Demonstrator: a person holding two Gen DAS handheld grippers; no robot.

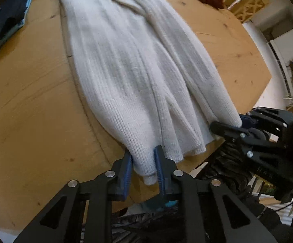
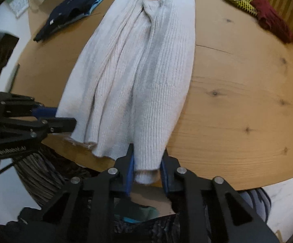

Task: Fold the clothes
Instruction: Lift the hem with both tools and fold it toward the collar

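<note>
A white ribbed knit sweater (image 1: 130,60) lies lengthwise on the wooden table (image 1: 25,101), sleeves folded in, its hem at the near edge. My left gripper (image 1: 143,163) is shut on the hem's left corner. My right gripper (image 2: 147,165) is shut on the hem's right corner; the sweater (image 2: 138,64) stretches away from it towards the collar at the far side. Each gripper shows in the other's view: the right one (image 1: 233,125) at the sweater's right corner, the left one (image 2: 53,117) at its left corner.
A folded dark blue and light blue stack (image 2: 73,10) lies at the far left of the table (image 2: 237,101). A dark red garment (image 2: 272,22) and a yellow-black one (image 2: 239,0) lie at the far right. Wooden slats (image 1: 245,2) stand behind the table.
</note>
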